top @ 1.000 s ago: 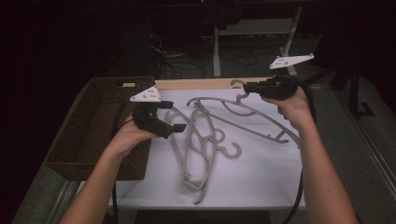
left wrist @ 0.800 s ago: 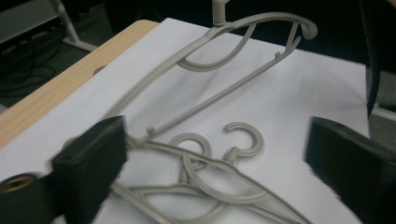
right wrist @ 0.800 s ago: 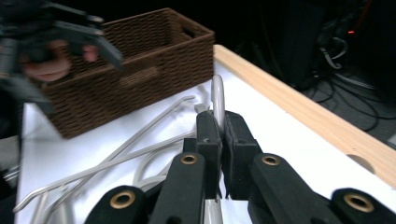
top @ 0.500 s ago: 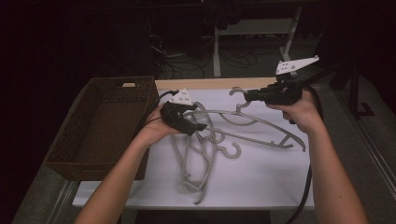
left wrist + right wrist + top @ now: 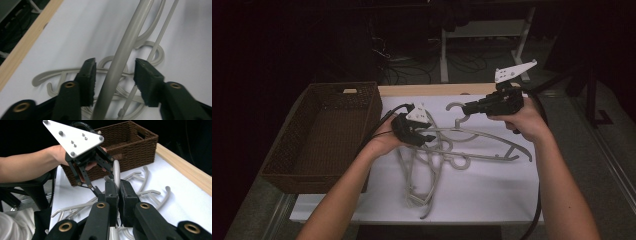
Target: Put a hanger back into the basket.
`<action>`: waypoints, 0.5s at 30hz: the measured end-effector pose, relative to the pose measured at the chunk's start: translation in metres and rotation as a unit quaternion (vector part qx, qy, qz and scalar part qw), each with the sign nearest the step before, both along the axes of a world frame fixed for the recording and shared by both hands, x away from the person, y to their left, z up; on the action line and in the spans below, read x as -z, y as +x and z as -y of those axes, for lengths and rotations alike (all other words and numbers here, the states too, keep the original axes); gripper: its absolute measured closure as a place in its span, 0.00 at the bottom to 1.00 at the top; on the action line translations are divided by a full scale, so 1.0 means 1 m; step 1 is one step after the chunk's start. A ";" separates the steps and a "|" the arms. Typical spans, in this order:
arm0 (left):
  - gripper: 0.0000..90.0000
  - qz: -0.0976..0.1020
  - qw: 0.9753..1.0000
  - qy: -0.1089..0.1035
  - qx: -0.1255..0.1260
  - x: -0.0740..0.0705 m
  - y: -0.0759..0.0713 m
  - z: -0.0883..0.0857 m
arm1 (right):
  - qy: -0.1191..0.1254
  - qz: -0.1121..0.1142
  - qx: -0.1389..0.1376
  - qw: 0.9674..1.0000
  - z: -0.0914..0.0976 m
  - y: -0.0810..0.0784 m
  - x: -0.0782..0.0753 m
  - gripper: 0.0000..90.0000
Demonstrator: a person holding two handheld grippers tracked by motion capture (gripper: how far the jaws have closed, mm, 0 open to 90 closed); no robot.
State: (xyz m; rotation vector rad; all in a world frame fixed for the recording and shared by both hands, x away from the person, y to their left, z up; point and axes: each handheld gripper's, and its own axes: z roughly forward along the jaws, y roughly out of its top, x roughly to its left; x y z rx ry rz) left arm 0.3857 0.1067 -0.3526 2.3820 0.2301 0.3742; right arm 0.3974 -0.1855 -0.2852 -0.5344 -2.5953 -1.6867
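A grey plastic hanger is held up over the white table, and my right gripper is shut on its hook. In the right gripper view the hook rises from between the two closed pads of my right gripper. My left gripper sits at the hanger's left arm. In the left gripper view that arm runs between the jaws of my left gripper, with a gap on each side. Those jaws have just been closing around it.
Several more grey hangers lie tangled on the white table below the held one. A brown wicker basket stands at the left edge, seen also in the right gripper view. A wooden strip borders the far side.
My left gripper has moved right from beside the basket to the hanger's left arm, and its jaws have narrowed around it. The right hand has stayed about where it was, still gripping the hook.
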 end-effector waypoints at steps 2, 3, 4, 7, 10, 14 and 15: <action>0.66 -0.001 1.000 0.001 0.003 0.002 -0.001 0.002 | 0.001 -0.002 -0.006 1.000 -0.002 0.000 0.000 0.95; 0.69 -0.001 1.000 0.002 0.005 0.002 -0.002 0.002 | 0.000 -0.003 -0.008 1.000 -0.003 0.000 0.000 0.95; 0.71 -0.001 1.000 0.002 0.005 0.002 -0.002 0.002 | 0.000 -0.003 -0.008 1.000 -0.003 0.000 0.000 0.95; 0.78 0.000 1.000 0.001 0.006 0.002 -0.002 0.003 | 0.001 -0.005 -0.017 1.000 -0.006 0.001 0.000 0.95; 0.82 -0.002 1.000 -0.002 0.006 0.002 -0.003 0.002 | 0.001 -0.004 -0.020 1.000 -0.007 0.001 0.000 0.95; 0.84 -0.004 1.000 0.002 0.015 0.004 -0.005 0.004 | 0.001 -0.006 -0.021 1.000 -0.006 0.002 0.000 0.95; 0.84 -0.005 1.000 0.001 0.017 0.005 -0.007 0.005 | 0.001 -0.006 -0.021 1.000 -0.006 0.002 0.000 0.95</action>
